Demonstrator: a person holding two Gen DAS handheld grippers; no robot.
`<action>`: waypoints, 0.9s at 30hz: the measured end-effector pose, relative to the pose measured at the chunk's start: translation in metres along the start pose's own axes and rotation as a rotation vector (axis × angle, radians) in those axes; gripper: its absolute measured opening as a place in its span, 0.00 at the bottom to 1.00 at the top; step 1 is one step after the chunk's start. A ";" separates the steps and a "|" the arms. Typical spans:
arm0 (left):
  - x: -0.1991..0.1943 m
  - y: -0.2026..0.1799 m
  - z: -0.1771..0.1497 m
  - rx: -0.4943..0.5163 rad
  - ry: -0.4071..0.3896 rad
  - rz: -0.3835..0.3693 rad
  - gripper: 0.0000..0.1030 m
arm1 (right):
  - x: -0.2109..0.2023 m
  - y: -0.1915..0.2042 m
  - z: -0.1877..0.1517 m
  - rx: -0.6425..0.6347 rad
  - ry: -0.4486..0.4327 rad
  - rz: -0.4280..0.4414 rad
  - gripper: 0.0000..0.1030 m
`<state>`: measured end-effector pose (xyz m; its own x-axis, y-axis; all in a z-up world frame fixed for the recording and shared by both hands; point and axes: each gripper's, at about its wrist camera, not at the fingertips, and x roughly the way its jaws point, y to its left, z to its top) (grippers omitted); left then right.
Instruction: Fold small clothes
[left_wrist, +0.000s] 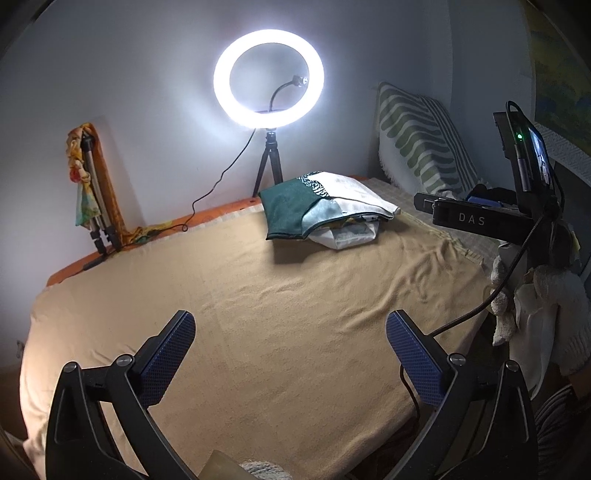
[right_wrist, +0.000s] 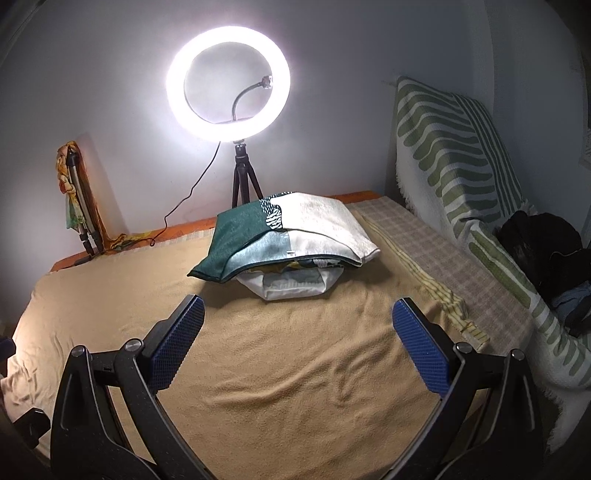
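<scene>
A: Where do the clothes stand?

B: A folded stack (right_wrist: 288, 243) sits at the far middle of the tan blanket (right_wrist: 280, 373), just in front of the ring light (right_wrist: 228, 83) on its tripod; on top lies a teal-and-cream piece (right_wrist: 295, 225) with a patterned patch, under it a white folded garment (right_wrist: 291, 288) pokes out at the near edge; a strip of yellow-and-blue print shows between them, though I cannot tell what it belongs to.

A: And the grippers?

B: The left gripper (left_wrist: 290, 354) hovers over the near part of the blanket with its blue pads spread wide and nothing between them; the right gripper (right_wrist: 297, 339) is the same, pads apart and empty, nearer to the stack yet well short of touching it.

A: So how much is done?

B: Judging by the tidy stack, several pieces look already folded and piled; no loose garment lies flat on the blanket between grippers and stack.

A: Anything left?

B: Possibly; dark clothing (right_wrist: 543, 243) is heaped at the far right beside the green-striped throw (right_wrist: 454, 155), and pale fabric (left_wrist: 532, 314) hangs at the right edge in the left view; whether those belong to the task I cannot tell; if so, the next piece has yet to be fetched and spread.
</scene>
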<state>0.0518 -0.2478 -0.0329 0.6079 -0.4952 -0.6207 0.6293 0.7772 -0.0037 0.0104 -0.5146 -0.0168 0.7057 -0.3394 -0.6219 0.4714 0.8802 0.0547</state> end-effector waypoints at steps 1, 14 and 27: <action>0.000 -0.001 0.000 0.001 0.000 0.001 1.00 | 0.001 -0.001 -0.001 0.001 0.003 -0.003 1.00; -0.004 -0.002 0.000 0.004 -0.005 -0.003 1.00 | 0.004 -0.005 -0.002 0.025 0.010 0.001 1.00; -0.008 -0.001 0.002 0.010 -0.016 0.004 1.00 | -0.001 0.005 -0.005 0.018 0.009 -0.004 1.00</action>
<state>0.0475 -0.2452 -0.0267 0.6181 -0.4984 -0.6080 0.6315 0.7753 0.0064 0.0092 -0.5086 -0.0200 0.6989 -0.3396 -0.6294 0.4835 0.8728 0.0661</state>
